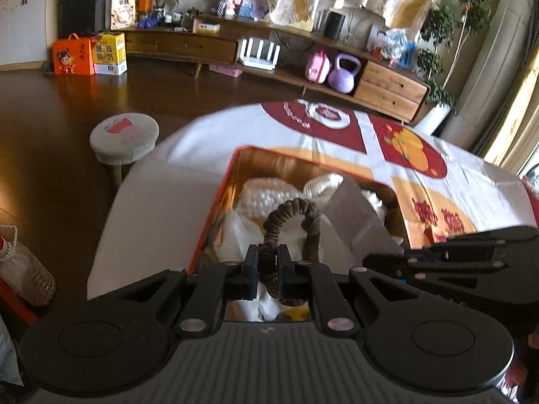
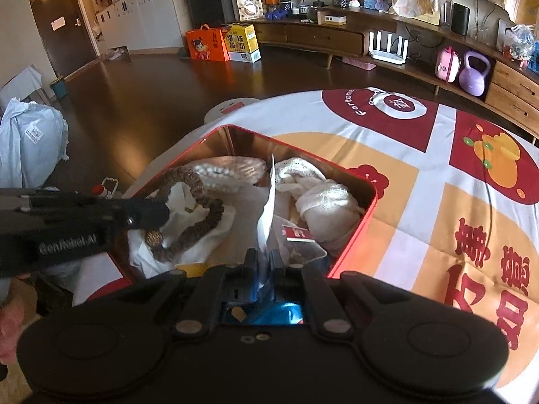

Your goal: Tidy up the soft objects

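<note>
Left gripper [image 1: 268,256] pinches brown scrunchie [image 1: 291,215]; right gripper [image 2: 266,262] pinches white pouch [image 2: 267,215] over tin [image 2: 353,235].

— What's lying around the room?
— A dark wooden floor [image 2: 141,101] is catching window glare. A long low wooden cabinet [image 1: 188,45] is running along the far wall, with a purple kettlebell [image 1: 343,74] sitting on its shelf.
— And nearer?
— A round padded stool [image 1: 124,136] is standing beside the cloth-covered table [image 2: 434,181].
</note>
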Action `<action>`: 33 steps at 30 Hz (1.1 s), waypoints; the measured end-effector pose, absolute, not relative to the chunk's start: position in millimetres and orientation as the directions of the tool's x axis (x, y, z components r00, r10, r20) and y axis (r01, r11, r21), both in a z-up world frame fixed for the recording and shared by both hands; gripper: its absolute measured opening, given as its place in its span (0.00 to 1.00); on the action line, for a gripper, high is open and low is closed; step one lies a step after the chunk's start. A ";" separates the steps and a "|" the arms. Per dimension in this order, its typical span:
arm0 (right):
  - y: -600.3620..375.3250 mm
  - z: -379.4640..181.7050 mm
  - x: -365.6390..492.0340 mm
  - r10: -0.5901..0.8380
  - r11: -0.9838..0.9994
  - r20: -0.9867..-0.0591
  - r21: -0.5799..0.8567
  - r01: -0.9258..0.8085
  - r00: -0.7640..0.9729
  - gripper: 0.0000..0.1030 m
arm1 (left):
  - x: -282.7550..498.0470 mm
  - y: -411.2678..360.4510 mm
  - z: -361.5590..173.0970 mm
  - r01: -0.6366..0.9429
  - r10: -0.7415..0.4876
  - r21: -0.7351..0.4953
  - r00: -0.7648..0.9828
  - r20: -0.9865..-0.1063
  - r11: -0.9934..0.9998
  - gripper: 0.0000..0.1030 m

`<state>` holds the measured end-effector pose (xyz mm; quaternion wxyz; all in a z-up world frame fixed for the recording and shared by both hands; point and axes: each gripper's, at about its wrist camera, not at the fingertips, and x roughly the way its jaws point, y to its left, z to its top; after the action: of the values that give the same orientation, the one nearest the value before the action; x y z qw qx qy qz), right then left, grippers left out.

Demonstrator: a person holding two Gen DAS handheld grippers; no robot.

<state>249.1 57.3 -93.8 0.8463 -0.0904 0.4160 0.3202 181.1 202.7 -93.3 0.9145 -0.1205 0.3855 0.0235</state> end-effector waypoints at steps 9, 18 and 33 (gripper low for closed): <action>59.8 -91.2 240.5 0.453 0.774 -0.764 0.082 -0.627 0.459 0.18 | 182.4 200.8 -99.8 -0.133 -0.059 -0.198 0.670 -0.740 0.971 0.10; 45.9 -82.3 232.3 0.451 0.786 -0.753 0.081 -0.613 0.479 0.31 | 175.4 199.8 -94.3 -0.150 -0.041 -0.189 0.670 -0.741 0.970 0.12; 26.1 -53.9 208.9 0.489 0.782 -0.704 0.091 -0.617 0.515 0.50 | 151.9 193.3 -72.0 -0.147 -0.003 -0.158 0.722 -0.692 0.976 0.63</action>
<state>208.9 26.1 -53.9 0.8661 -0.0854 0.3751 0.3191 151.9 193.3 -72.0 0.9224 -0.1014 0.3707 0.0390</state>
